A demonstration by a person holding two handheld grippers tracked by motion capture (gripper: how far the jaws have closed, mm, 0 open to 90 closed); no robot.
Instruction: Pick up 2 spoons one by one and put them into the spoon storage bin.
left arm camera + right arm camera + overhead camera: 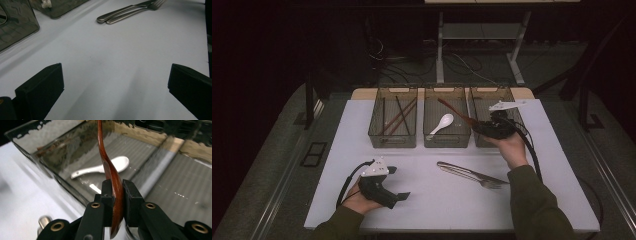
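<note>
The left tool (398, 183) rests on the white table (427, 200) at about seven o'clock, its jaws wide apart and empty. Right of it, two metal forks (472, 174) lie side by side near the table's middle. At twelve o'clock stand three clear bins: the left bin (393, 117) holds chopsticks, the middle bin (446, 117) a white spoon (441, 124). The right tool (117, 190) is clamped on the bowl of a wooden spoon (113, 180), whose handle slants up over the middle bin's right wall. To do this step well, the person should likely carry the spoon fully inside the rim, lower it beside the white spoon, level the handle so it clears the walls, then part the jaws. No brand, label or writing can be read.
</note>
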